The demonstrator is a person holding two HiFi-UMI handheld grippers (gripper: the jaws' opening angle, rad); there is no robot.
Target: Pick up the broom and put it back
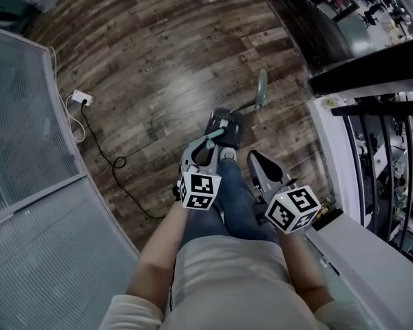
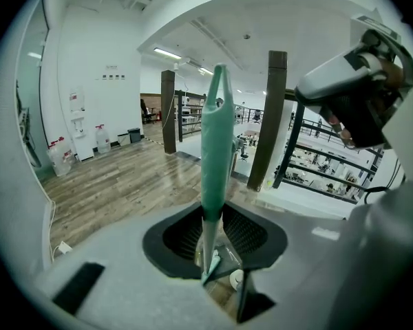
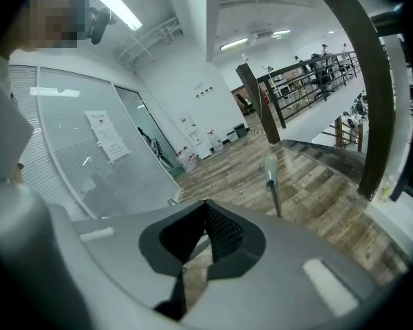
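On a dark plank floor point(image 1: 158, 67) between a glass partition point(image 1: 27, 115) and a railing point(image 1: 378, 157), a person carries a gripper in each hand. The left gripper point(image 2: 215, 218) is clamped on the broom point(image 2: 217, 136), apparently where teal grip meets metal shaft. The right gripper point(image 3: 206, 206) is closed and empty, just beside it.

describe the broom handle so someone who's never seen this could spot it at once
Look at the dark wooden floor, then at what the person holds out above it. The broom handle is the thin metal rod clamped in the left gripper, sticking out beyond its jaws. Its pale green grip at the far end sets it apart; the right gripper holds nothing.
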